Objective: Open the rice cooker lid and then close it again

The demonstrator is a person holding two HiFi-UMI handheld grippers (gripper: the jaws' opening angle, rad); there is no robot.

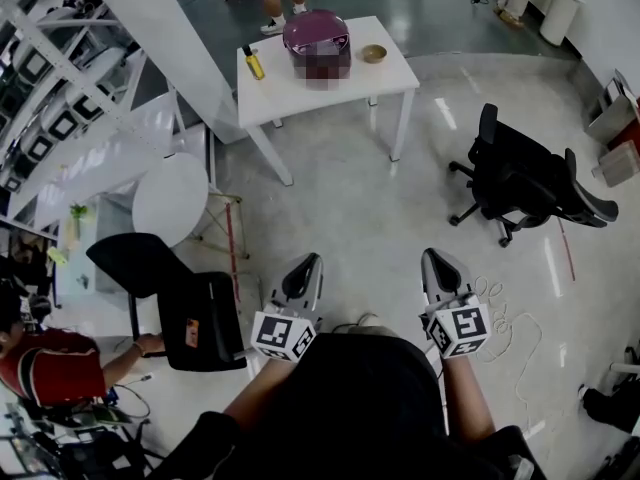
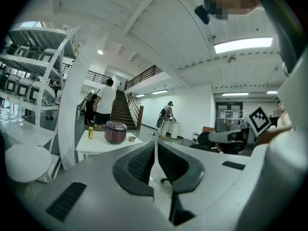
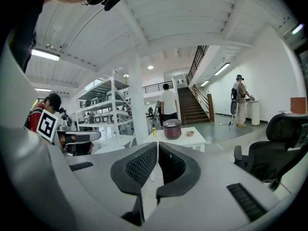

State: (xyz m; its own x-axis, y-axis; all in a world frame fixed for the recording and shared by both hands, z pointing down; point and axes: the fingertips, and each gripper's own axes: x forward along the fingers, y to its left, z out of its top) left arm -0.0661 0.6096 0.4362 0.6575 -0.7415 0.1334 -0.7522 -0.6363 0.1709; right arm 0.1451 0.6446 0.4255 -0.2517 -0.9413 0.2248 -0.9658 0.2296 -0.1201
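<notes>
The rice cooker (image 1: 316, 36), lid down, stands in the middle of the bench (image 1: 390, 73). From it, both tools are well apart across open floor. The left tool (image 1: 303, 271) and right tool (image 1: 441, 268) each have jaws together on nothing, and the left looks slightly nearer the rice cooker.

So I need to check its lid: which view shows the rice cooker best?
The head view: the rice cooker shows largest, from above, lid shut, on the table. Both gripper views show it small, distant, side-on.
</notes>
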